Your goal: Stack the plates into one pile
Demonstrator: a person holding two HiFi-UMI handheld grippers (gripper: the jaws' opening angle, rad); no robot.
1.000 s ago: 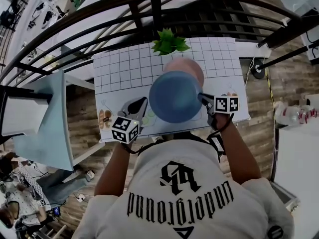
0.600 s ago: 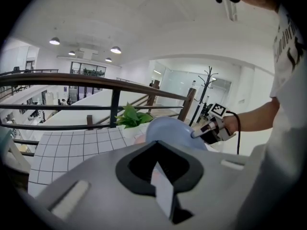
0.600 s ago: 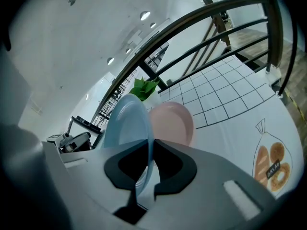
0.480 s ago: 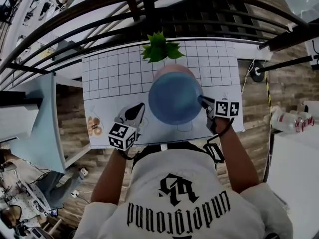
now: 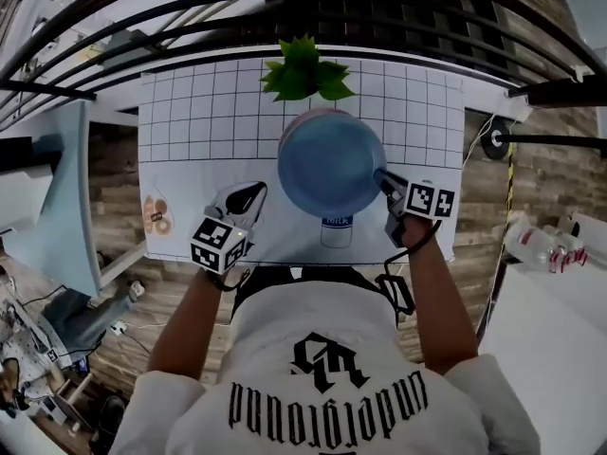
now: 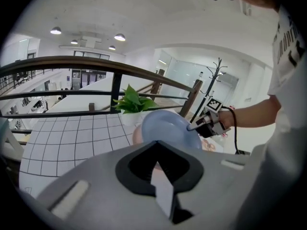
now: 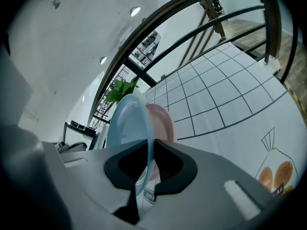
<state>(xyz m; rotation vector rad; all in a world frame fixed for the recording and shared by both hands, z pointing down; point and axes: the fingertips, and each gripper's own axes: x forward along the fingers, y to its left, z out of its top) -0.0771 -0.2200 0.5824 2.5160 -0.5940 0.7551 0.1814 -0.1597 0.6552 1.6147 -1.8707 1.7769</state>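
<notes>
Left gripper (image 5: 258,189): jaws nearly together, holding nothing. Right gripper (image 5: 384,178): jaws, just eased slightly wider, pinch the rim of the blue plate (image 5: 327,164). It hangs ahead of them over the pink plate (image 7: 162,119) on the table (image 5: 190,121), not yet set down.

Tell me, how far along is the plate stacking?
Nothing is stacked yet. The right gripper grips the blue plate by its rim, above the pink plate on the table. Left to do: set it on the pink one and release.

Wood-plank floor (image 5: 545,183); dark curved railing (image 6: 72,61); white gridded table (image 5: 190,112); recessed ceiling lights (image 6: 56,30)
</notes>
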